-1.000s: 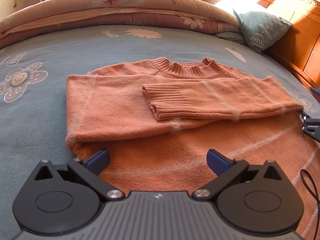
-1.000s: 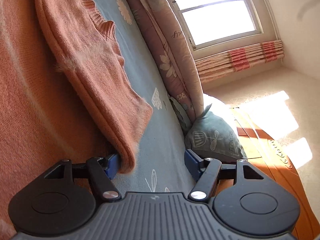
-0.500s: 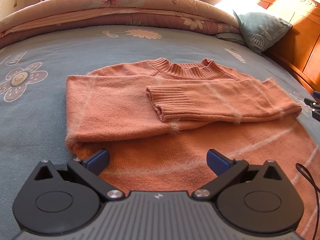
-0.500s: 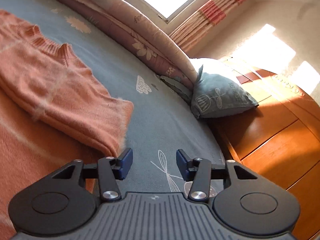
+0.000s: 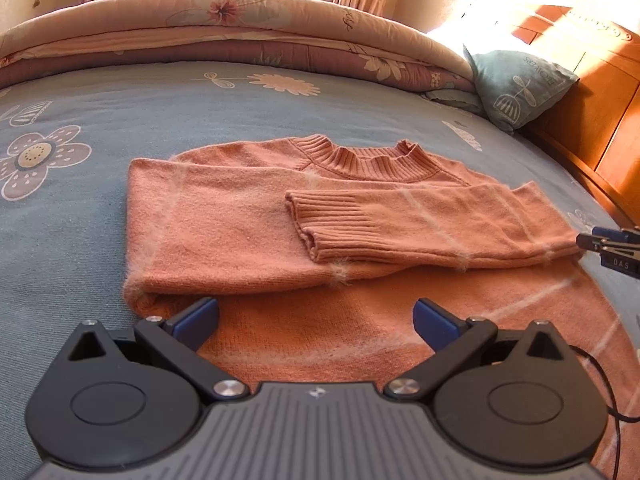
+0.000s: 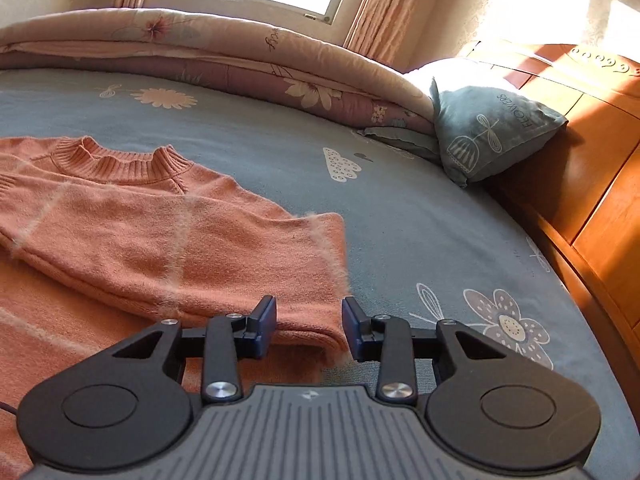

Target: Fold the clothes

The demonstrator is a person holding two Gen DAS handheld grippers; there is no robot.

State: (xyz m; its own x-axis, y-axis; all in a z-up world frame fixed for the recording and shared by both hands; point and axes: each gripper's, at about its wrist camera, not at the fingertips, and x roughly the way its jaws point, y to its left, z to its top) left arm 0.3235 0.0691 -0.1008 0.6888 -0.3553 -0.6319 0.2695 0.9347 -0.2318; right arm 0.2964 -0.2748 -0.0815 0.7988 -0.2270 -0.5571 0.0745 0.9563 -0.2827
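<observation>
Blue flowered bed [image 5: 100, 92]: orange knit sweater [image 5: 224, 224], sleeves folded across; right claw [image 6: 309, 322] has narrowed and rolled level, empty over the fold; left claw [image 5: 316, 314] wide, empty.

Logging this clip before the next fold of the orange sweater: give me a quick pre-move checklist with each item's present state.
1. Both sleeves lie folded across the sweater: ok.
2. Cuff rests flat on the chest: ok.
3. Left claw open and empty above the lower body: ok.
4. Right claw has just been closing; its jaws flank the folded sleeve corner without the pads clearly pressing it: grip not ok.
5. Hem reachable: cannot tell, hidden below the claws.
6. Bedsheet around the sweater free of obstacles: ok.
</observation>
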